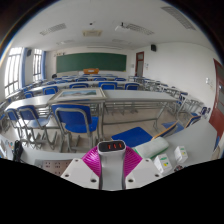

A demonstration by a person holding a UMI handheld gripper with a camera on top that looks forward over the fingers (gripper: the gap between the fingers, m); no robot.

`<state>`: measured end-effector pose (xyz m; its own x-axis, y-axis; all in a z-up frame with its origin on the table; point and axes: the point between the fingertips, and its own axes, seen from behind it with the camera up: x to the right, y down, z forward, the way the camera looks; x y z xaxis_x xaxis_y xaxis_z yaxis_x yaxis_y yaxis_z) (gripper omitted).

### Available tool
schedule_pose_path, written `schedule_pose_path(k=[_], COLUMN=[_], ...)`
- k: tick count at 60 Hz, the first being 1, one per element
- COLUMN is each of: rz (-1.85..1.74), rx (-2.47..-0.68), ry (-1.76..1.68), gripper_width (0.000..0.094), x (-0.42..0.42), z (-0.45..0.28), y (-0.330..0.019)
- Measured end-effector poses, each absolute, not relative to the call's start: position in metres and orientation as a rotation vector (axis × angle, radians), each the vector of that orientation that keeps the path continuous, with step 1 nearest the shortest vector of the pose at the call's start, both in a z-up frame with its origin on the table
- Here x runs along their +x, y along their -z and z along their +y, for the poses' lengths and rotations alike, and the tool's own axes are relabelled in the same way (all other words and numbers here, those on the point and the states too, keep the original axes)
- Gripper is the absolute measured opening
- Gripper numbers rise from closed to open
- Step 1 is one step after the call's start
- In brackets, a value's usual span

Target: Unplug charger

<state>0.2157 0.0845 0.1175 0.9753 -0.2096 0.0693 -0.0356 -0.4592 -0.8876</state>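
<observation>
My gripper (pixel 111 158) is shut on the charger (pixel 112 168), a white-grey block with a dark end face that bears red-orange ports. The magenta pads (pixel 92 160) press on its left and right sides. The charger stands upright between the fingers and points ahead into the room. Its lower part is hidden between the fingers. No socket, power strip or cable shows.
A classroom lies beyond the fingers. Rows of pale desks (pixel 85 95) with blue chairs (pixel 75 120) fill it. A green chalkboard (pixel 90 62) hangs on the far wall and windows (pixel 14 70) line the left. A blue seat (pixel 132 135) and white objects (pixel 176 155) are close on the right.
</observation>
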Motion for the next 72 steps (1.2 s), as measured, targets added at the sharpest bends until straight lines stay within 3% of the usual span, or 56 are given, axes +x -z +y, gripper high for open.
schedule_pose_path(k=[7, 14, 19, 26, 29, 47, 72], rz=[0.185, 0.227, 0.246, 0.24, 0.228, 0.197, 0.132], rx=[-2.232, -2.325, -2.296, -2.261, -2.246, -2.15, -2.142], ry=[0.164, 0.151, 0.151, 0.188, 0.205, 0.266, 0.285], gripper_width=[0.0287, 0.0375, 0.0437, 0.0764, 0.0859, 0.0858, 0.0852], x=[0.227, 0.23, 0.232, 0.235, 0.234, 0.173, 0.087], z=[0.054, 0.039, 0.034, 0.027, 0.021, -0.094, -0.24], y=[-0.026, 0.001, -0.003, -0.019, -0.03, -0.149, -0.209])
